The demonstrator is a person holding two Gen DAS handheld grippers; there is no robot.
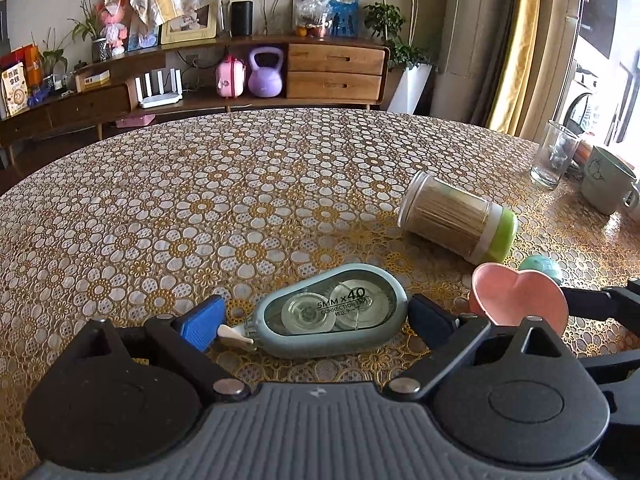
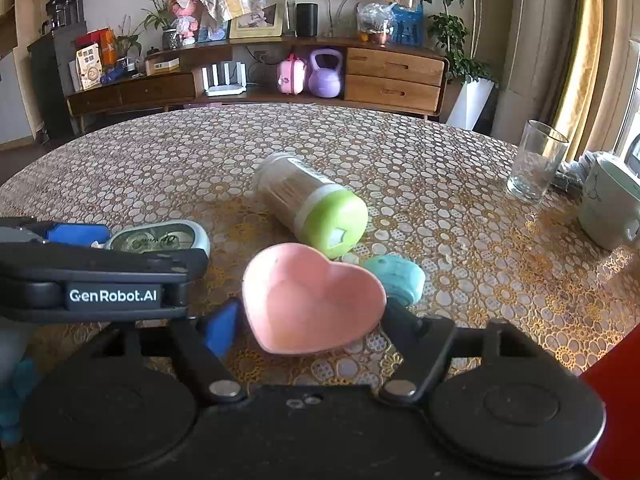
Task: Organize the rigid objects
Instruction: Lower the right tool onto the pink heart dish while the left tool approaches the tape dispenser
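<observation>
The left gripper [image 1: 314,314] stands wide around the correction tape [image 1: 330,312], pads not pressing. The right gripper [image 2: 308,318] brackets the pink heart dish [image 2: 314,300], beside the tape; whether it grips, I cannot tell. The dish could slip on its rounded rim, I think. The toothpick jar [image 2: 312,208] behind it may roll on the flower-patterned tablecloth [image 1: 200,200]. A wooden sideboard [image 1: 336,68] stands beyond.

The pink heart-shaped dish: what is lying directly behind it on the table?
Behind the pink heart-shaped dish lies a small teal object, partly covered by the dish rim, so its full shape is hidden. Farther back lies the toothpick jar on its side.
</observation>
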